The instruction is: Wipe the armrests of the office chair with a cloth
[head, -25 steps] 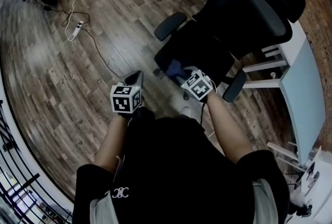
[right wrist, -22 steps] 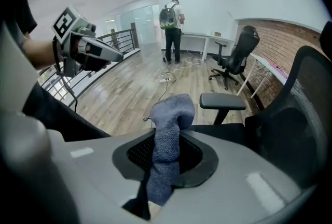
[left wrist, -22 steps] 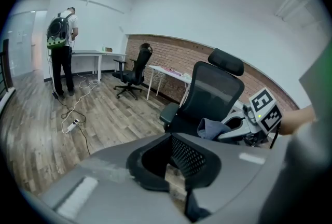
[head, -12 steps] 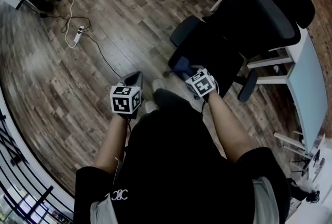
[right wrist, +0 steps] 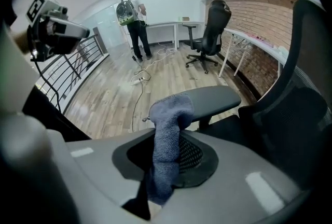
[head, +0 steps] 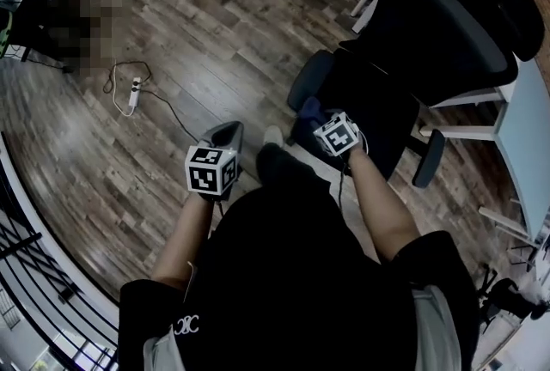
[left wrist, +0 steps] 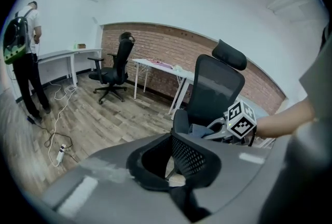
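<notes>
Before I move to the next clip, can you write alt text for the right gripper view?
The right gripper has its tongs shut on a blue-grey cloth whose top overlaps the near end of the grey armrest of the office chair. Its black seat and backrest fill the right; the left gripper shows at upper left, above wood flooring.

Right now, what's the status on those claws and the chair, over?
Right claw shut on blue cloth, cloth up at the near armrest, contact unclear. Left claw shut, empty, off to the side. Nothing blocking.
</notes>
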Demonstrator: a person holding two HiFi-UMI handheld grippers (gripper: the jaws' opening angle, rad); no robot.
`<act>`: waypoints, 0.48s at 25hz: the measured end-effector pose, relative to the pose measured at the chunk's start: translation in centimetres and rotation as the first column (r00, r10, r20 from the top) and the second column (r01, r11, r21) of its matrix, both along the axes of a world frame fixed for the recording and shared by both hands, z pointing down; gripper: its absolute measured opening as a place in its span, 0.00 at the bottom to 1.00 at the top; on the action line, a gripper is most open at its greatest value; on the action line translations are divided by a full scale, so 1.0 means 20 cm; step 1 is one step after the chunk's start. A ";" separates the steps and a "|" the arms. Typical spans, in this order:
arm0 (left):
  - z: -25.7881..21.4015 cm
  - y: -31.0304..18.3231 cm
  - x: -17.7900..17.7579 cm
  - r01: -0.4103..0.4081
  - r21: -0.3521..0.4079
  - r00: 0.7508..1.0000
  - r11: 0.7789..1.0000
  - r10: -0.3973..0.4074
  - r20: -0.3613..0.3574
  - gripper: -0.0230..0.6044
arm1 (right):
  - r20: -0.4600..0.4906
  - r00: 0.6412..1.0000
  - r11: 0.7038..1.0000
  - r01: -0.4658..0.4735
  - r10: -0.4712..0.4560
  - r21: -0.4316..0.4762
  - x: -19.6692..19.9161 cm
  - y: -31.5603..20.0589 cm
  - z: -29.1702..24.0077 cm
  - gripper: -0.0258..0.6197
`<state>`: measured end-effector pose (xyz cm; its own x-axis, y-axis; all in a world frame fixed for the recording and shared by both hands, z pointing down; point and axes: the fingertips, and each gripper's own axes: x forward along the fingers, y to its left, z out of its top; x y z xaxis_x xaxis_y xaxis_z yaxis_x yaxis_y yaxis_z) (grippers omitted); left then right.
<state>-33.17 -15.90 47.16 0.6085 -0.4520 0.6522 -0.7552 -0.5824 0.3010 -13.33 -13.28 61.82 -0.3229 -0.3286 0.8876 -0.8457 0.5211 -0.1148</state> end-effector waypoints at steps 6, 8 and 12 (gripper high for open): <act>-0.03 -0.32 0.12 -0.135 -0.011 0.990 0.991 0.135 0.033 0.05 | 0.011 0.988 0.988 -0.152 0.152 0.003 0.17 -0.30 0.07 0.16; -0.03 -0.40 0.17 -0.163 -0.016 0.986 0.986 0.164 0.038 0.05 | 0.001 0.983 0.983 -0.183 0.183 0.012 0.23 -0.42 0.08 0.16; -0.04 -0.56 0.24 -0.168 -0.023 0.985 0.986 0.169 0.035 0.05 | -0.072 0.964 0.965 -0.260 0.257 -0.041 0.42 -0.61 0.17 0.16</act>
<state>-28.33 -27.12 46.35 0.6503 -0.3319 0.6833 -0.6576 -0.6963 0.2877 -4.89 -25.55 65.27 -0.1736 -0.3484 0.9211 -0.9575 0.2786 -0.0750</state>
